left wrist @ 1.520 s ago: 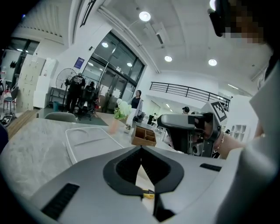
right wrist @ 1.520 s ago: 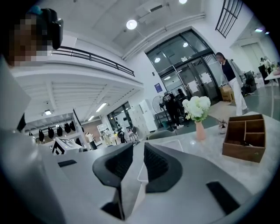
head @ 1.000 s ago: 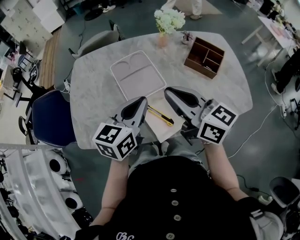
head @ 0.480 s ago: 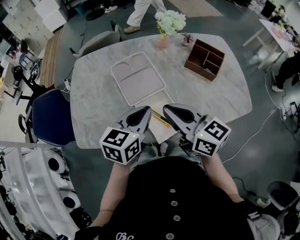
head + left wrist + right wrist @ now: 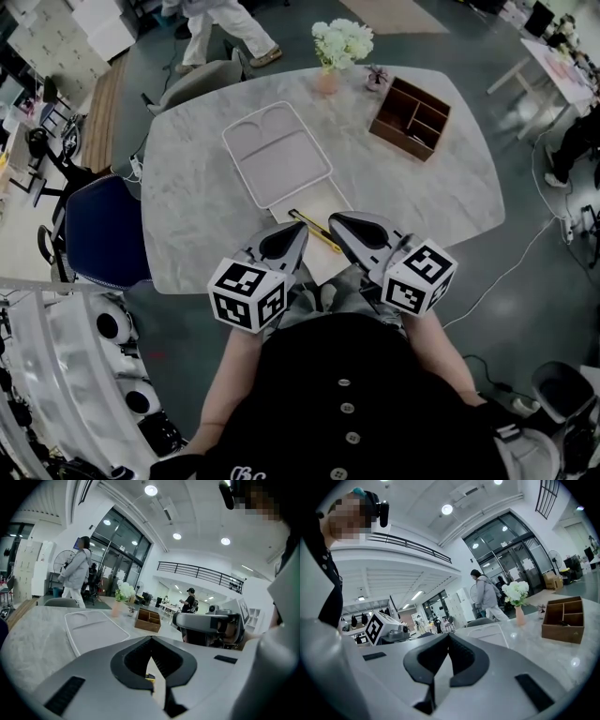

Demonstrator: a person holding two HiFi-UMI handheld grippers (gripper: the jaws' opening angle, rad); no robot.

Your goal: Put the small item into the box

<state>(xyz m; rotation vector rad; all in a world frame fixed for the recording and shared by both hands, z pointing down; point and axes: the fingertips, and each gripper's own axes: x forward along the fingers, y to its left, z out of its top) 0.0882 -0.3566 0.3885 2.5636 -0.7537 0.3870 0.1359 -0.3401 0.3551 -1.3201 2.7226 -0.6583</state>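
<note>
Left gripper [image 5: 294,231] and right gripper [image 5: 339,223] are held side by side at the near edge of the table [image 5: 197,197], each with jaws pressed together and nothing gripped. Just ahead, between their tips, the yellow utility knife [image 5: 314,232] is seen lying flat on a pale sheet [image 5: 326,264]. The wooden box [image 5: 410,114] is set well beyond, on the right gripper's side. Unless jaws are opened first, the knife may be nudged away; being thin and flat, it may be pinched poorly and dropped short.

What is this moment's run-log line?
left gripper: shut, empty | right gripper: shut, empty | yellow utility knife: on grey marble table, not held | brown wooden compartment box: far side
</note>
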